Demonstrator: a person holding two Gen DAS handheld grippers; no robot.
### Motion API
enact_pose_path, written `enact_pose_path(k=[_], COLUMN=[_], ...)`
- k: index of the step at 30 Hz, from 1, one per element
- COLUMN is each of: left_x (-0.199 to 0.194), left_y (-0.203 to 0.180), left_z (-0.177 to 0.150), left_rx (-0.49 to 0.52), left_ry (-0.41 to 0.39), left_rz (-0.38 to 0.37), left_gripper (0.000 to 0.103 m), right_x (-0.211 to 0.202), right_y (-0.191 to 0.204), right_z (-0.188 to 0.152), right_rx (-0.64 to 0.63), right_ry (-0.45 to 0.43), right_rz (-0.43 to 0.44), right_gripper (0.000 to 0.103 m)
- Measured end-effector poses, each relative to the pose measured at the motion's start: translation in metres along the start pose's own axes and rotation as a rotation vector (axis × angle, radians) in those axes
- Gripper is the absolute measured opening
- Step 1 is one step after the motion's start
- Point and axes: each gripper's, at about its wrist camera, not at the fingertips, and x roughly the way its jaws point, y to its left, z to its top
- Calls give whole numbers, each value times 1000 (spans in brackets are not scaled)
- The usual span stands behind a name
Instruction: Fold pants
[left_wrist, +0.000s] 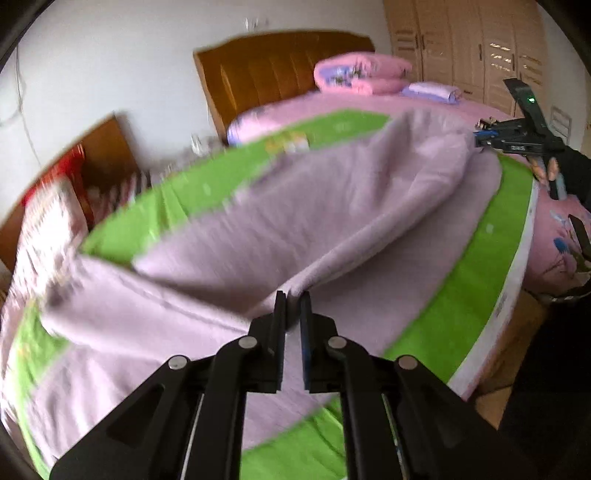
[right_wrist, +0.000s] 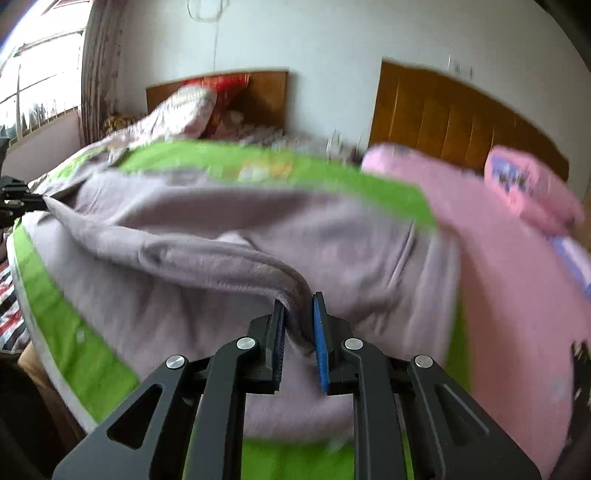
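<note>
Lilac pants (left_wrist: 332, 206), edge raised, pinched by left gripper (left_wrist: 293, 299) and right gripper (right_wrist: 298, 302). Surface: green mat (left_wrist: 461, 295) on pink bed (left_wrist: 550, 221). Room: wooden headboard (left_wrist: 273, 74), wardrobe (left_wrist: 480, 48).

Place: a bedroom in a home.
Beds: two stand side by side, each with a wooden headboard (left_wrist: 280, 70) against a white wall (right_wrist: 332, 40).
Bedding: a pink sheet (left_wrist: 280, 110), folded pink quilts (left_wrist: 362, 72) and a patterned pillow (right_wrist: 192, 107).
Storage: a pale panelled wardrobe (left_wrist: 476, 48) fills the far corner.
Light: a window (right_wrist: 40, 81) with a curtain (right_wrist: 99, 74) beside it.
</note>
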Motion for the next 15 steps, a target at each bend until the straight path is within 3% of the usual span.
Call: enact_pose_path(k=[3,4,5,6,7,8,9,10,12,15], left_x=[0,-7,-16,-30,-42,-49,-55,-56,-51,-42], left_y=[10,14,18,24,27,32,34,40,45,43], left_z=[-6,-6,-6,-7,-13,-15,-16,-19,-21,-18], left_rx=[-127,-170,-229,-312,-368,-425,-482,-551,-639,-671], left_ry=[-27,-54,-98,-160,-205,-246,-270,-280,-260,-219], left_rz=[-44,-62,-83,-100,-110,-141,-186,-219,-207,-181], left_gripper=[14,27,61,76,91,91,91,91,91,91], right_x=[-18,-27,-36,-49,-56,-60,-61,-58,-49,-36], right_y=[-3,-5,-8,-13,-16,-18,-21,-22,-29,-39], right_z=[-9,-12,-16,-25,-31,-36,-42,-44,-48,-44], right_rx=[73,115,159,231,283,316,366,409,490,591], right_ry=[-31,-45,-69,-115,-153,-166,-170,-161,-148,-159], right_rz=[20,36,48,51,82,113,152,158,182,203], right_gripper=[27,34,65,95,96,89,76,73,65,62])
